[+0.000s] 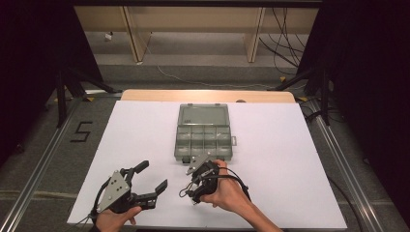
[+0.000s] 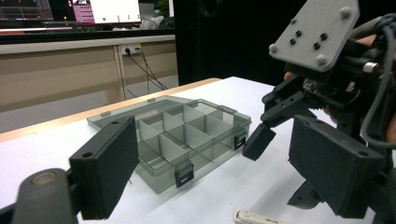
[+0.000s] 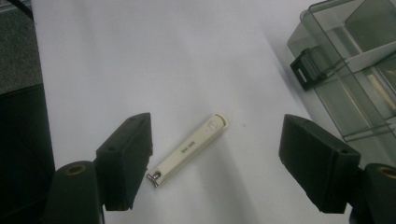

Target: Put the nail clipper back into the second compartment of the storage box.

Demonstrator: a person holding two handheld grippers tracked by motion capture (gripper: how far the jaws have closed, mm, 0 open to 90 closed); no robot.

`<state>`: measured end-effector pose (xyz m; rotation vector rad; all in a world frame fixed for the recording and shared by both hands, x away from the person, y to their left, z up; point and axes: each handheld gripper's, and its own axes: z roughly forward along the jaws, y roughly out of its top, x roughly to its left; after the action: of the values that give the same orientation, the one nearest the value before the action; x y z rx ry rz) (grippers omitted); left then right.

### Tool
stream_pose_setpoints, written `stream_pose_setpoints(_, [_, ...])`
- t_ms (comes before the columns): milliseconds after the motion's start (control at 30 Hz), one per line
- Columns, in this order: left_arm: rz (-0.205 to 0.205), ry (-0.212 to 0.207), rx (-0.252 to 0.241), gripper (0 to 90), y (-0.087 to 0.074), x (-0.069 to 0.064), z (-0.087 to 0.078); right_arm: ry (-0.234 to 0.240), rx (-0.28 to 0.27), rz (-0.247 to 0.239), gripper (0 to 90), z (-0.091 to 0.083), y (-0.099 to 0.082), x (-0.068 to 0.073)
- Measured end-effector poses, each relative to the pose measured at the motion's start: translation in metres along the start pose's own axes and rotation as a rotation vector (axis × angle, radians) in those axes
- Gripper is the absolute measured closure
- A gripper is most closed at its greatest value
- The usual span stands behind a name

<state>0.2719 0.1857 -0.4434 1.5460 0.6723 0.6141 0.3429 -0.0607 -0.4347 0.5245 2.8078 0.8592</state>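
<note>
Your right gripper (image 3: 215, 163) stood with its jaws spread wide and nothing between the pads, poised over a cream nail clipper (image 3: 187, 150) that lay flat on the white table cover (image 3: 140, 60) in the gap between them, touching neither, closer to the left-hand jaw in the right gripper view. The clipper's metal end pointed toward the near edge of that view. In the high view the same gripper (image 1: 200, 169), held in your right hand (image 1: 227, 193), sat just near of the grey compartment box (image 1: 203, 137), tilted down toward the table. Your left gripper (image 1: 153, 176) was likewise wide open and empty, held in your left hand (image 1: 113, 218) near the front-left of the white cover, well apart from the box and aimed toward the right. From the left gripper view, its two black pads framed the translucent box (image 2: 187, 135), which lay open with its lid flat on the far side, white dividers marking off the compartments, and two dark latches on its near wall. One end of the clipper (image 2: 261, 218) showed at the bottom edge of that view, beneath the other gripper (image 2: 261, 140).
</note>
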Motion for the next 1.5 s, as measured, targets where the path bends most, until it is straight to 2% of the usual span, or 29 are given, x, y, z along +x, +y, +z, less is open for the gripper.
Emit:
stream_pose_setpoints(33, [0.0,0.001,0.001,15.4,0.0,0.0,0.0,-0.004,0.004,-0.003,27.2,0.002,0.001,-0.001])
stream_pose_setpoints(100, [0.003,0.003,-0.003,15.4,0.0,0.0,0.0,0.019,0.038,0.005,27.7,0.007,0.001,-0.001])
stream_pose_setpoints(300, [0.001,0.001,0.0,15.5,0.0,0.0,0.0,0.028,0.079,-0.003,28.9,0.013,0.003,-0.002])
stream_pose_setpoints(367, [0.0,-0.001,-0.001,15.5,0.0,0.0,0.0,0.017,0.082,-0.008,28.9,0.014,0.003,-0.001])
stream_pose_setpoints(433, [-0.001,0.0,-0.003,15.5,0.001,0.0,-0.001,0.037,0.087,-0.004,29.8,0.016,0.005,-0.002])
stream_pose_setpoints(867, [0.0,-0.001,-0.005,15.5,0.0,0.0,0.0,0.064,0.142,0.003,33.6,0.024,0.006,0.001])
stream_pose_setpoints(900, [-0.005,0.001,-0.002,15.4,0.0,0.0,-0.001,0.063,0.16,0.002,34.4,0.026,0.006,0.002])
stream_pose_setpoints(1133, [-0.006,0.004,-0.004,15.4,0.0,0.001,-0.001,0.076,0.199,0.031,37.9,0.033,0.006,0.003])
stream_pose_setpoints(1167, [-0.006,0.004,-0.004,15.5,0.0,0.001,-0.001,0.076,0.199,0.031,37.9,0.033,0.006,0.003])
stream_pose_setpoints(1200, [-0.006,0.004,-0.004,15.4,0.001,0.001,-0.001,0.095,0.204,0.028,39.8,0.034,0.006,0.002])
stream_pose_setpoints(1500, [-0.004,0.005,-0.006,15.5,0.001,0.001,-0.002,0.102,0.239,0.038,44.5,0.038,0.006,0.003])
